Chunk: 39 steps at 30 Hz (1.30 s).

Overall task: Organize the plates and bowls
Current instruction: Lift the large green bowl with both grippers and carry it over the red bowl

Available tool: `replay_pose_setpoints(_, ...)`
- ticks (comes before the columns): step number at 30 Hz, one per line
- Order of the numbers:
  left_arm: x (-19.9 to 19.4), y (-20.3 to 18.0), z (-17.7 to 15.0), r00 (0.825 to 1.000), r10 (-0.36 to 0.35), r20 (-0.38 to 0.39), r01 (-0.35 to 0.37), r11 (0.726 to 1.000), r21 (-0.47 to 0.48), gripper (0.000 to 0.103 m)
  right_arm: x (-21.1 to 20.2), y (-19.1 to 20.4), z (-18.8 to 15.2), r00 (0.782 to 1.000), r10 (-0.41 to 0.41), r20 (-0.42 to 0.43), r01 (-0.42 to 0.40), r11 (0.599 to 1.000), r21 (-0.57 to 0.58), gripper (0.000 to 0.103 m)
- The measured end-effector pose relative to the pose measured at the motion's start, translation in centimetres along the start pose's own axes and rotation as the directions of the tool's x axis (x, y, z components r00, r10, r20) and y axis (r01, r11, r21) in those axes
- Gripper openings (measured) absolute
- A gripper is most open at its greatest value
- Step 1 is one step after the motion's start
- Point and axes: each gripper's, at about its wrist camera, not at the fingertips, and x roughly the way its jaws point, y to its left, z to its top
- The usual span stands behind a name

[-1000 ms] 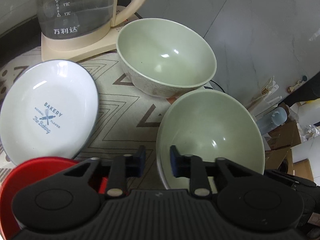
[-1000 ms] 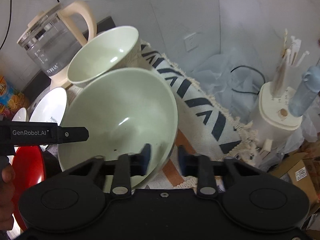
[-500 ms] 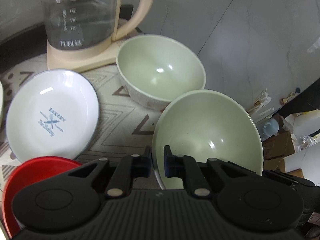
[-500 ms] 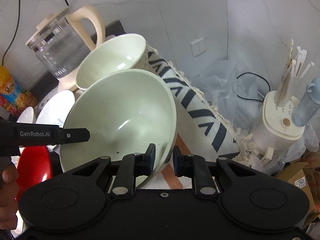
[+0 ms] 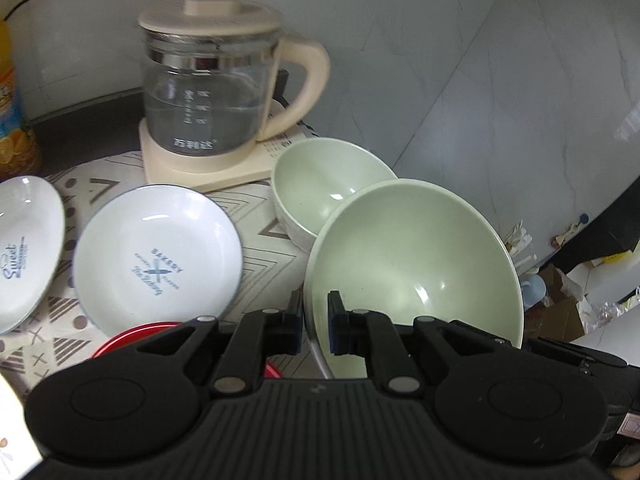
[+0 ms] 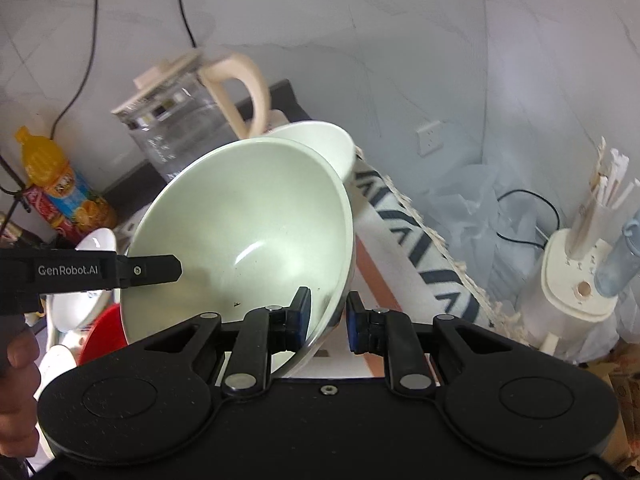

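Observation:
A large pale green bowl (image 5: 416, 264) hangs tilted above the patterned cloth (image 5: 264, 216), held by both grippers. My left gripper (image 5: 314, 328) is shut on its left rim. My right gripper (image 6: 328, 320) is shut on the right rim of the same bowl (image 6: 248, 232), and the left gripper's fingers (image 6: 148, 270) show at the opposite rim. A smaller green bowl (image 5: 324, 184) stands behind it, partly hidden. A white "Bakery" plate (image 5: 160, 256), a second white plate (image 5: 24, 248) and a red plate (image 5: 132, 336) lie on the cloth to the left.
A glass kettle (image 5: 212, 108) on a cream base stands at the back by the wall. An orange drink bottle (image 6: 60, 188) is at the far left. The table edge drops off on the right, above a white stand (image 6: 576, 280) with sticks and cartons on the floor.
Both grippers' jaws narrowed onto the big bowl's rim, then rose with it. The bowl now covers part of the smaller bowl, and more of the kettle and the plates shows.

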Motion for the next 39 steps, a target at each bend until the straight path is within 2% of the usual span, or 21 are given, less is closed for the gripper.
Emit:
replay_pose_setpoints(21,-6.9,6.4,-3.0,0.994,0.090,0.057,-0.082,0.988,-0.131,0.010,-1.9,8.6,-1.3,0.996,0.092,0.019,-0.089,0.986,-0.143,0.019)
replay_pose_setpoints(27,-7.6,7.8,-4.3,0.993,0.119,0.026,-0.113,0.982,-0.153,0.010,-1.8,10.6,-2.3,0.994,0.105,-0.004,-0.105,0.981,-0.162,0.019)
replay_pose_setpoints(39,-6.7,10.0,-6.7,0.991,0.123,-0.053,-0.130,0.976,-0.175,0.011,-0.8,12.4,-4.8,0.993,0.093,-0.075,-0.106,0.978,-0.178,0.019)
